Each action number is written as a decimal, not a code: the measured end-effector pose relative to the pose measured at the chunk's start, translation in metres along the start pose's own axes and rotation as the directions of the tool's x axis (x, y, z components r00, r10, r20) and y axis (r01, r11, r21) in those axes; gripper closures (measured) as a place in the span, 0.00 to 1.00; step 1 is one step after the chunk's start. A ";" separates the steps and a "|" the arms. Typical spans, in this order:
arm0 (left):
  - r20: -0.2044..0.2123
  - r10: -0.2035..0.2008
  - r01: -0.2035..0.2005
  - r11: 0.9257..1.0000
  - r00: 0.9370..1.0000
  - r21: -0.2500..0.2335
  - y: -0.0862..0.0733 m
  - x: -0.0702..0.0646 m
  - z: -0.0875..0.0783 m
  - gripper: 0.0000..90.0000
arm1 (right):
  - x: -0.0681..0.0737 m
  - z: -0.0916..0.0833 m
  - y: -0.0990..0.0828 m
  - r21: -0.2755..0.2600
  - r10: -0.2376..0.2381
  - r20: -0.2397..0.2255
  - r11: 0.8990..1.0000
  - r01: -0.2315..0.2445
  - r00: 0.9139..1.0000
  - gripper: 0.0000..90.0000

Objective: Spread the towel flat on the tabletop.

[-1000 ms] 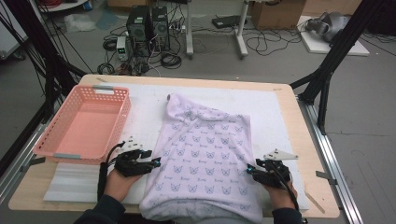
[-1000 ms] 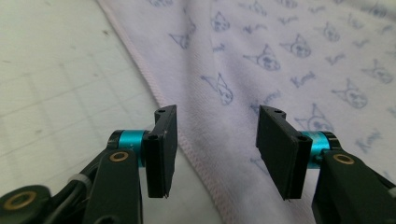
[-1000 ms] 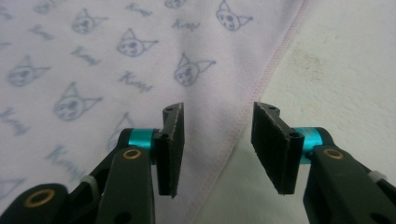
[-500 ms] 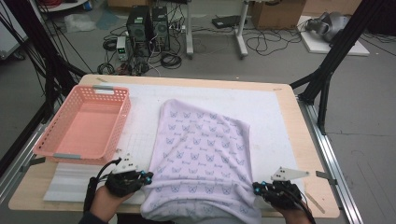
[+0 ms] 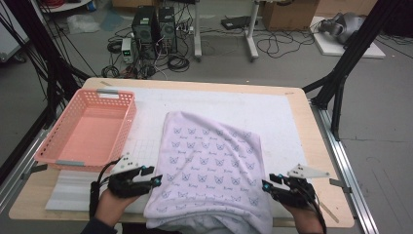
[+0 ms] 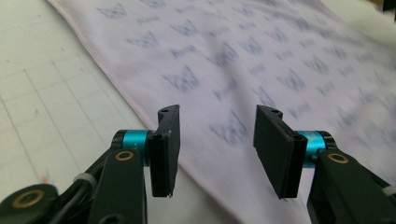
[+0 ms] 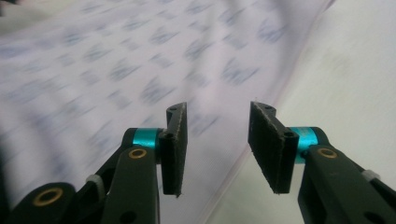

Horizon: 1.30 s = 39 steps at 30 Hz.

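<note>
A pale lilac garment [image 5: 209, 161] with a butterfly print lies flat on the white mat [image 5: 272, 112], its near end hanging over the table's front edge. My left gripper [image 5: 155, 176] hovers at its left edge, and my right gripper [image 5: 269, 184] at its right edge. Both pairs of jaws have just been opening and hold nothing. In the left gripper view the left gripper [image 6: 217, 137] stands open above the garment's hem [image 6: 233, 56]. In the right gripper view the right gripper [image 7: 217, 140] stands open above the blurred garment [image 7: 116, 60].
An empty pink plastic basket [image 5: 87, 131] sits at the table's left. A white foam strip [image 5: 68, 192] lies in front of it. A thin wooden stick [image 5: 336, 212] lies near the front right corner. Computers and cables crowd the floor beyond the table.
The garment has slid toward the front edge, pulled by both grippers. Both grippers then let go of it and lifted a little; their jaws now stand apart.
</note>
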<state>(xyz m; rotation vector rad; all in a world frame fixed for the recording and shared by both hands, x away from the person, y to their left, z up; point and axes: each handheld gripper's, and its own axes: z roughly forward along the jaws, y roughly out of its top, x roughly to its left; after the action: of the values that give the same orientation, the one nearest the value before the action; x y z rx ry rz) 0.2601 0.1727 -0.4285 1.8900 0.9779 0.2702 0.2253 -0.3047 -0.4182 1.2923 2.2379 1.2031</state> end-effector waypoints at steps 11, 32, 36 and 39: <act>-0.115 0.173 -0.162 0.982 0.978 0.101 0.006 -0.001 0.052 0.76 | 0.002 0.077 0.023 0.074 -0.088 0.054 0.994 0.084 0.995 0.77; 0.035 0.113 -0.116 0.988 0.993 0.105 -0.020 -0.025 -0.020 0.82 | 0.026 0.012 -0.008 0.133 -0.074 -0.266 0.985 0.112 0.961 0.78; 0.015 0.084 -0.085 0.995 0.996 0.061 -0.017 -0.019 -0.014 0.66 | 0.015 0.014 0.006 0.027 -0.042 -0.211 0.998 0.049 0.977 0.68; -0.001 0.066 -0.066 0.997 0.998 0.041 -0.013 -0.011 -0.010 0.62 | 0.000 0.024 0.019 -0.043 0.000 -0.099 0.999 -0.004 0.995 0.64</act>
<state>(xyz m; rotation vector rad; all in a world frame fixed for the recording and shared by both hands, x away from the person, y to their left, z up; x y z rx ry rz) 0.2410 0.1743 -0.4320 1.9619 0.9297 0.2938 0.2501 -0.2873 -0.4180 1.2449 2.2653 1.3360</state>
